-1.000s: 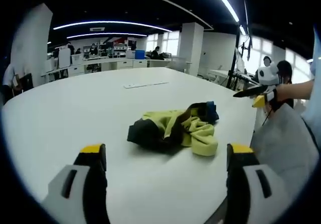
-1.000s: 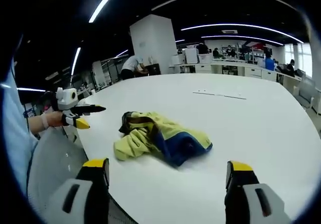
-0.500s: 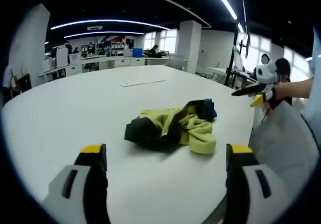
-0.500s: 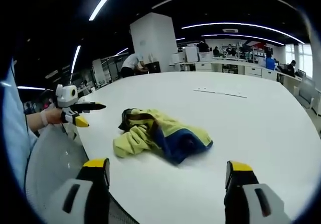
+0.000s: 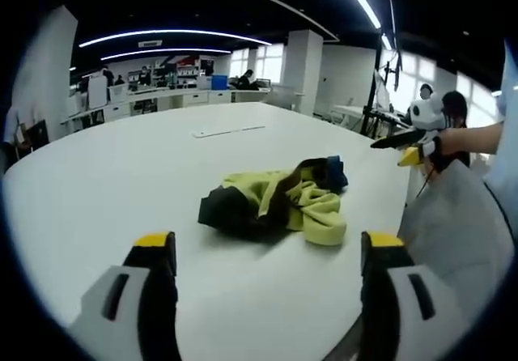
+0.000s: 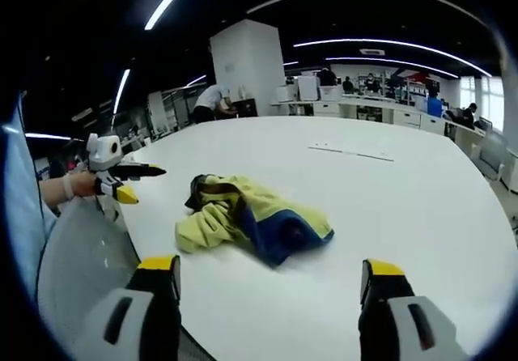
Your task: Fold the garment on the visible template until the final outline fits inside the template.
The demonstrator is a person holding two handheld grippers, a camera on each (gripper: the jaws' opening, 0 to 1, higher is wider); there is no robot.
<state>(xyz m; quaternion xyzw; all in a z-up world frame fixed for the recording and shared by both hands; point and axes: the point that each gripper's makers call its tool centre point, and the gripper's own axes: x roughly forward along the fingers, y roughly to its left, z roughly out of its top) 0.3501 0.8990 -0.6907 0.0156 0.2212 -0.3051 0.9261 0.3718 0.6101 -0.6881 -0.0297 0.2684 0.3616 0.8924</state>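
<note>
garment [image 5: 275,205]: yellow and dark blue, crumpled in a heap on the white table [image 5: 97,183], long axis across both views. left gripper [image 5: 269,252] and right gripper [image 6: 261,276]: jaws apart, nothing held; garment lies ahead of each, neither judged nearer.

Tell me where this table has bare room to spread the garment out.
Bare table runs from the crumpled garment out to the thin strip; more lies between garment and near edge. The only crowded spot is the garment itself.
</note>
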